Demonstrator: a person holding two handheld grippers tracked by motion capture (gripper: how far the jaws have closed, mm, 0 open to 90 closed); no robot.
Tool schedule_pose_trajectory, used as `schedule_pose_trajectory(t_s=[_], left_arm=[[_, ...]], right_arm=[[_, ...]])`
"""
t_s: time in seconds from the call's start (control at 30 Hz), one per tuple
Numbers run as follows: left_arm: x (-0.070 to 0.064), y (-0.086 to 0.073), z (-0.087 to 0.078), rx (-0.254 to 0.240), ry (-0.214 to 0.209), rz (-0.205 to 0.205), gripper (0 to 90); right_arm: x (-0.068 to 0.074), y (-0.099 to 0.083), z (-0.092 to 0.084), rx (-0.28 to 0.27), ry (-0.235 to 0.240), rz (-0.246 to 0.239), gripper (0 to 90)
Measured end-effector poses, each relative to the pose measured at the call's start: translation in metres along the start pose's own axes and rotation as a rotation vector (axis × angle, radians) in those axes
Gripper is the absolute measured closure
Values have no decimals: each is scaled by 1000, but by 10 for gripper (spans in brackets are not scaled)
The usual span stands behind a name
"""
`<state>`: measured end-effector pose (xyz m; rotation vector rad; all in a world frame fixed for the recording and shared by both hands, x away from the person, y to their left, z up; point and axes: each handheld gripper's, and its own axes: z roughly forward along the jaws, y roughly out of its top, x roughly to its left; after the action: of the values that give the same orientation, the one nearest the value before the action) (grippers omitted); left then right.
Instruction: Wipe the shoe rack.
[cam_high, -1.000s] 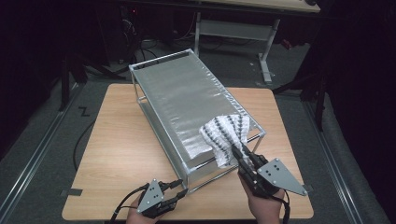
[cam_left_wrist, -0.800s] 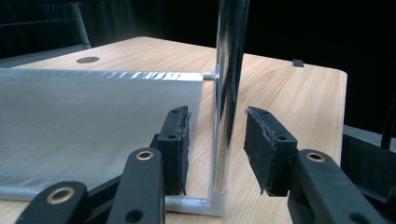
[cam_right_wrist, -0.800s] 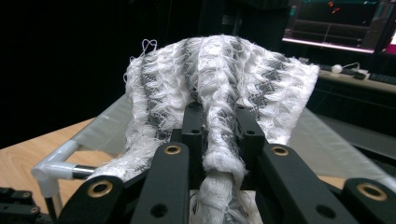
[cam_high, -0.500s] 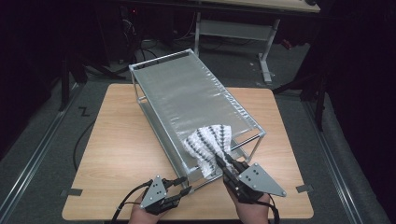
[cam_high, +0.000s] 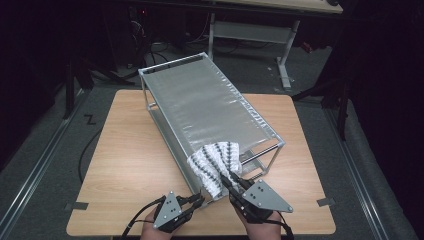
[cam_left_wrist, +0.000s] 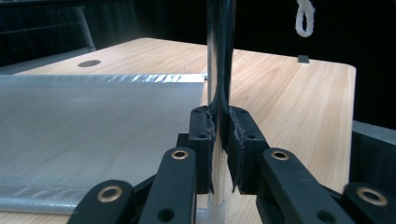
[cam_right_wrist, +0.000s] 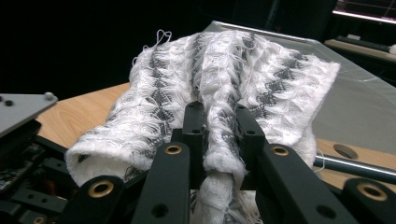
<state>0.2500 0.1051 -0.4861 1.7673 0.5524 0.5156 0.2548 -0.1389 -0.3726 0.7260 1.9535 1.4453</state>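
Now my left gripper (cam_high: 196, 202) has just clamped its jaws on the rack's (cam_high: 210, 102) near corner post (cam_left_wrist: 219, 60), my right gripper (cam_high: 226, 179) pinches the knitted cloth (cam_high: 216, 162) draped there, next needing spreading flat across the rack.

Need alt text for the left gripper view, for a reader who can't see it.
The left gripper, its two black jaws just closed, clamps a shiny upright metal post of the rack. Grey mesh fabric stretches away at the left, over a light wooden table with darkness behind.
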Motion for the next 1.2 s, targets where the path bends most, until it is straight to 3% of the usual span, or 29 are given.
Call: schedule_pose_trajectory(t_s=[0.27,0.47,0.87,1.07,1.2], left_arm=[[3,-1,-1,-4,-15,-10,807],[4,-1,-3,-3,-17,-16,807],[3,-1,-4,-7,-21,-20,806],[3,-2,-3,-15,-19,-20,805],[2,-2,-3,-20,-21,-29,805]], right_arm=[[-28,-5,-4,20,-73,43,784],[-59,-14,-11,43,-174,91,785],[-106,-30,-26,65,-313,169,783],[-116,-34,-29,66,-353,182,782],[-116,-34,-28,69,-345,179,782]])
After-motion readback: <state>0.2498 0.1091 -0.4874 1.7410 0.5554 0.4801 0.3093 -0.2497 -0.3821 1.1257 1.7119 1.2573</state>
